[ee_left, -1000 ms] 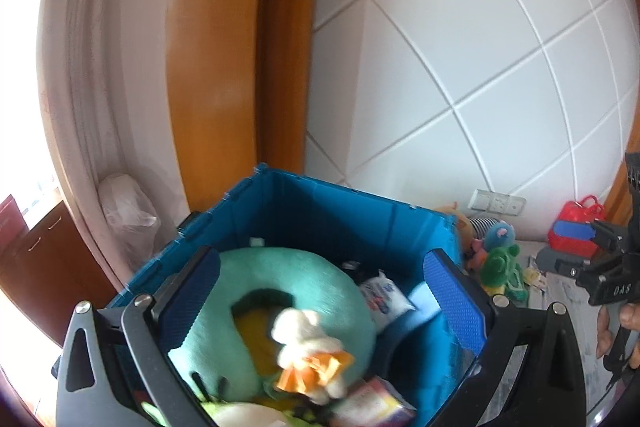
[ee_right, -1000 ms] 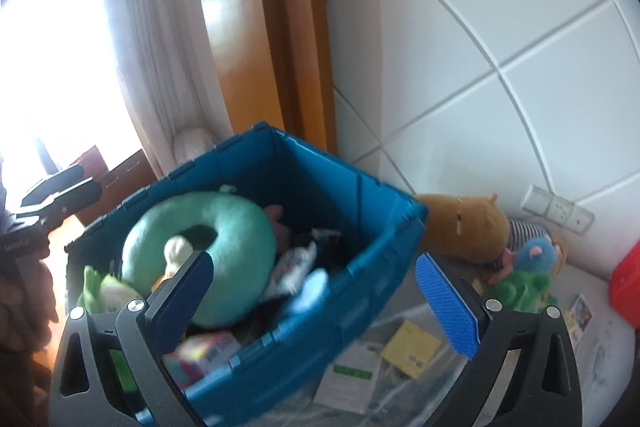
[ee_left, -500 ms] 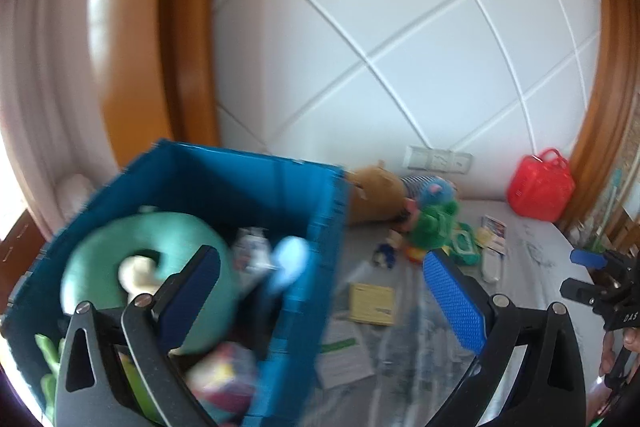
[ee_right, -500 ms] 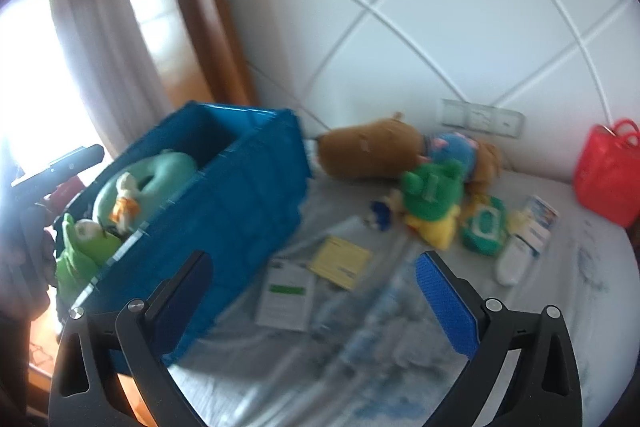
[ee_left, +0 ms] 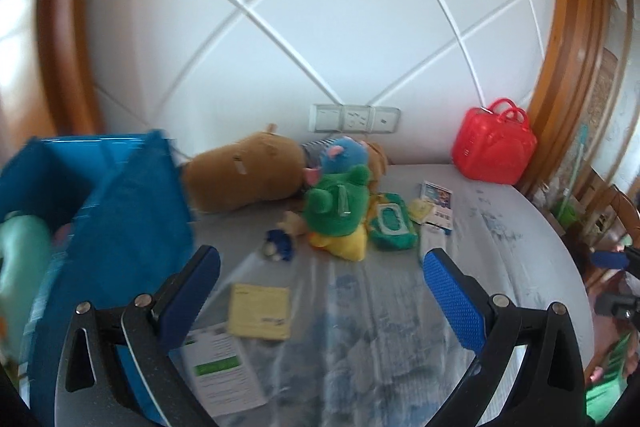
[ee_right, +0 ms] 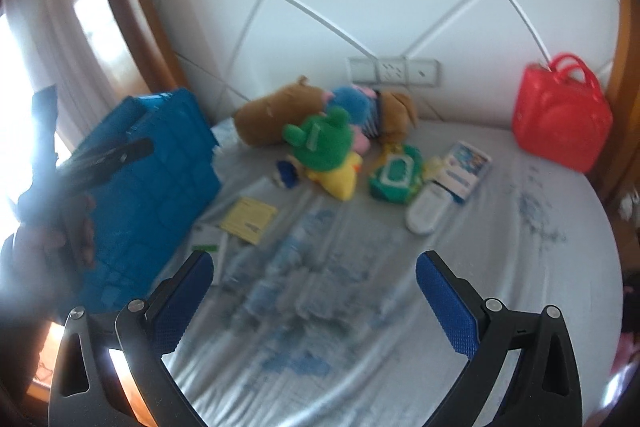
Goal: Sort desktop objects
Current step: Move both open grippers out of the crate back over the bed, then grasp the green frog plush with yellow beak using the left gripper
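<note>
A blue bin [ee_left: 120, 227] stands at the table's left, with a mint cushion [ee_left: 20, 251] inside; it also shows in the right wrist view [ee_right: 152, 183]. Toys lie at the back: a brown plush [ee_left: 244, 175], a green plush [ee_left: 336, 203] on a yellow one [ee_left: 348, 247], a green wipes pack [ee_left: 392, 227], a small blue toy [ee_left: 280, 247]. A yellow card [ee_left: 260, 311] and a white leaflet [ee_left: 224, 371] lie near the bin. My left gripper [ee_left: 320, 291] is open and empty above the table. My right gripper [ee_right: 316, 291] is open and empty.
A red plastic case [ee_right: 560, 119] stands at the back right by the wall. A white remote-like piece [ee_right: 428, 207] and a small box [ee_right: 464, 167] lie beside the wipes. A wall socket strip [ee_left: 354, 117] sits behind the toys. Wooden frames flank the table.
Both grippers have swung right, from over the blue bin to over the table with the toys. Both stay open and empty.
</note>
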A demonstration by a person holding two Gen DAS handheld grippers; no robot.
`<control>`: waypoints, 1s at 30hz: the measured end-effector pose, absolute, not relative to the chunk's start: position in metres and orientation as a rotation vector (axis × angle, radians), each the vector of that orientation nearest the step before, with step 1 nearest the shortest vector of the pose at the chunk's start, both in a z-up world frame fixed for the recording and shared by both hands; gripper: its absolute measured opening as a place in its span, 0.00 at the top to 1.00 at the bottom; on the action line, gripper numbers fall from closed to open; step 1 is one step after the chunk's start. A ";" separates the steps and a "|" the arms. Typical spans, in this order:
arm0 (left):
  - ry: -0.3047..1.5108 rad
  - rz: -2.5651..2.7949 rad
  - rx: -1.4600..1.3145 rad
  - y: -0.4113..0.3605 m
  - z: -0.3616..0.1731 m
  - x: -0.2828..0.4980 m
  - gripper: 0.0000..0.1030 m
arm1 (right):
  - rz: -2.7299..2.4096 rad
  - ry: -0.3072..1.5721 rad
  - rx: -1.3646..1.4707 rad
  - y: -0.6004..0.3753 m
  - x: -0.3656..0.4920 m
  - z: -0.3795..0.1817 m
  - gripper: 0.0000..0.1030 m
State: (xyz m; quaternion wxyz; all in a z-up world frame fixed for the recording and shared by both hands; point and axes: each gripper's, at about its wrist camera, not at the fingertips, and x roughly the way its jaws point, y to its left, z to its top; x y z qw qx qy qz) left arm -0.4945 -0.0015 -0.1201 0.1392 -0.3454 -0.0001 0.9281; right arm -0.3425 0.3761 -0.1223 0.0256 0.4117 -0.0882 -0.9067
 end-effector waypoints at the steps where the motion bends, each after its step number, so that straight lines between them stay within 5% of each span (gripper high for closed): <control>1: 0.010 2.664 -1.003 0.007 -0.126 -0.504 0.00 | -2.810 -0.279 1.280 0.382 -0.341 -0.125 0.00; 23: 0.155 2.460 -1.171 0.072 -0.303 -0.734 0.00 | -2.908 -0.449 1.642 0.440 -0.328 -0.220 0.00; 30: 0.202 2.415 -1.144 0.092 -0.328 -0.743 0.07 | -2.921 -0.480 1.706 0.449 -0.317 -0.230 0.00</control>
